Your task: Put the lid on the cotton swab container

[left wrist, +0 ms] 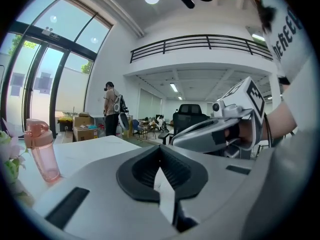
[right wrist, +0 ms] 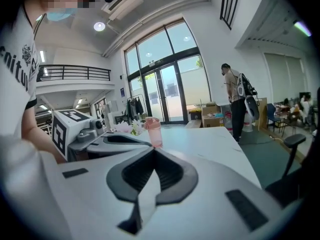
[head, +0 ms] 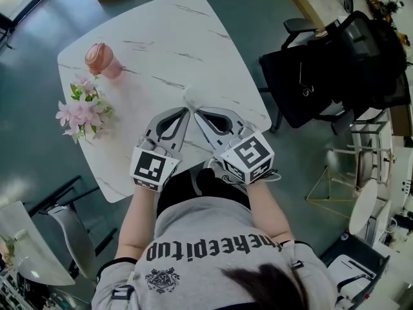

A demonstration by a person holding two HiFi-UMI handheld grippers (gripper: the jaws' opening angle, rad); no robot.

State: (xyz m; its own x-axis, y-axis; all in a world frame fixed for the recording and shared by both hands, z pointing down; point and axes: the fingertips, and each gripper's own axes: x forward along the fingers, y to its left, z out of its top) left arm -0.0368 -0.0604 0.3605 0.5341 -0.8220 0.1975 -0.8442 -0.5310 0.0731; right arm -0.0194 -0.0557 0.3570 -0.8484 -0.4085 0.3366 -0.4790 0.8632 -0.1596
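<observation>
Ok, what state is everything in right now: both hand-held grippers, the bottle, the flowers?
Left hand-held gripper: jaws shut, nothing seen between them.
Right hand-held gripper: jaws shut, nothing seen between them.
Pink bottle: upright on the table, lid closed.
Flowers: in bloom, by the table's edge.

Bright, even daylight (fisheye-warped edges), sharp.

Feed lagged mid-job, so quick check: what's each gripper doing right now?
Left gripper: closed, nothing seen between its jaws.
Right gripper: closed, nothing seen between its jaws.
</observation>
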